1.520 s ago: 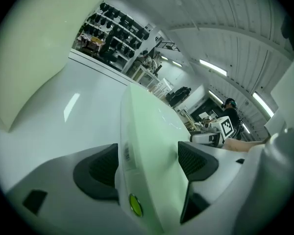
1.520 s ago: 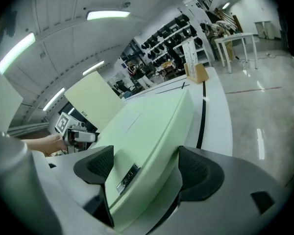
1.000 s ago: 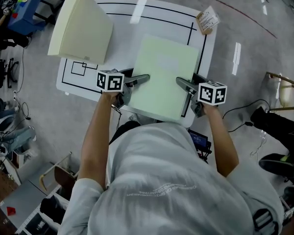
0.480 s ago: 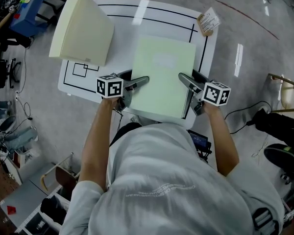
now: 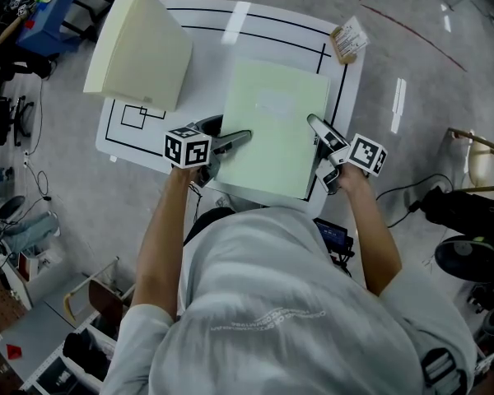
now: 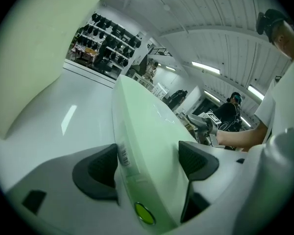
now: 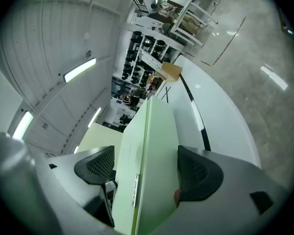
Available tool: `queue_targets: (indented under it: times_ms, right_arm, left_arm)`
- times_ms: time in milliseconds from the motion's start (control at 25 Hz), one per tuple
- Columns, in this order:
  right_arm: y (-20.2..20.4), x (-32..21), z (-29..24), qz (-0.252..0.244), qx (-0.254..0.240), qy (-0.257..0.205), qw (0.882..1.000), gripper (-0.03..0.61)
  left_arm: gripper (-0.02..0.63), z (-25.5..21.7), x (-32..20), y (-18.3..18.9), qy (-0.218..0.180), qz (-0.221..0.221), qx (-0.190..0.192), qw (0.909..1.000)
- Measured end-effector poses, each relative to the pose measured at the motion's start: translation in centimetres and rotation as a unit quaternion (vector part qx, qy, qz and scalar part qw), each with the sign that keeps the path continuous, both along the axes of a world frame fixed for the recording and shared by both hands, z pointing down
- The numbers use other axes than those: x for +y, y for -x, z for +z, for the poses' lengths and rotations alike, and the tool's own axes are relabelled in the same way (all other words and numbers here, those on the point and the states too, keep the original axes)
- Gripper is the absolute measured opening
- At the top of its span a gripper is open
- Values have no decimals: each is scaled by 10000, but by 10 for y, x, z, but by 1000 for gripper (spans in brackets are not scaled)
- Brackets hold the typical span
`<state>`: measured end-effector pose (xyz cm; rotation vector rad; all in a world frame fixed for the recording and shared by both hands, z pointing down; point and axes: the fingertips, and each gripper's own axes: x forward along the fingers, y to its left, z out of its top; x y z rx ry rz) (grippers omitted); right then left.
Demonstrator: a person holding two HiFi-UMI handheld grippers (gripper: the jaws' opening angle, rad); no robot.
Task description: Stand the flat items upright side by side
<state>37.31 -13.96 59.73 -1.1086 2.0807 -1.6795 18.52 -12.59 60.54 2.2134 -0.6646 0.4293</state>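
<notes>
Pale green folder (image 5: 272, 126) above white table (image 5: 198, 16), left gripper (image 6: 149, 163) and right gripper (image 7: 144, 168) each clamped on an edge

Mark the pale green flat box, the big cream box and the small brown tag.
pale green flat box (image 5: 272, 130), head view, middle of its broad face
big cream box (image 5: 140, 48), head view, its broad face
small brown tag (image 5: 349, 38), head view, its centre

The folder (image 5: 272, 130) is pale green. The box (image 5: 140, 48) is cream. The table (image 5: 206, 64) is white, marked with thin black lines.
</notes>
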Motion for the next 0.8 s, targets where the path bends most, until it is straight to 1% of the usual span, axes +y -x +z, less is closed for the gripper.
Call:
queue_targets:
  times_ms: [40, 80, 120, 160, 200, 240, 280, 360, 400, 480, 520, 640, 720, 800]
  right_arm:
    - [0, 1, 2, -79, 158, 60, 9998, 406]
    - [3, 3, 4, -269, 426, 70, 9987, 405]
    - [6, 6, 7, -569, 803, 30, 9951, 405]
    - [10, 9, 11, -951, 1261, -46, 9874, 406]
    - [14, 12, 15, -1356, 1720, -142, 9756, 406]
    - [16, 14, 19, -1697, 2060, -215, 9635, 407]
    - [16, 16, 22, -1920, 2211, -215, 9559, 407]
    - [16, 19, 22, -2129, 2190, -166, 9521, 405]
    - [17, 19, 21, -2197, 2156, -237, 9512, 407]
    - [21, 21, 16, -2311, 2173, -521, 9469, 407]
    - [22, 22, 14, -2346, 2249, -721, 9430, 407]
    - [28, 27, 6, -2382, 2556, -1362, 9270, 408]
    - [31, 29, 4, -2489, 2725, -1651, 9146, 408]
    - [32, 34, 4, -2673, 2857, -1824, 9020, 407]
  left_arm:
    - [387, -1, 0, 0, -36, 18, -27, 10000]
    - [387, -2, 0, 0, -78, 42, -62, 9999]
    - [387, -2, 0, 0, -139, 79, -117, 9998]
    - [387, -3, -1, -1, -210, 128, -186, 9995]
    - [387, -3, -1, -1, -267, 175, -250, 9992]
    - [386, -3, -2, -2, -297, 206, -287, 9989]
    - [385, -3, -2, -2, -307, 217, -293, 9989]
    - [385, -4, -1, -3, -307, 208, -263, 9990]
    - [385, -3, 0, -3, -303, 197, -254, 9990]
    - [387, -2, 0, -1, -230, 151, -218, 9994]
    - [388, 0, 0, 0, -137, 122, -179, 9997]
    - [399, 5, -1, 5, 250, 143, -47, 9996]
    - [414, 8, -1, 7, 463, 219, 42, 9987]
    - [423, 9, -1, 8, 599, 226, 137, 9979]
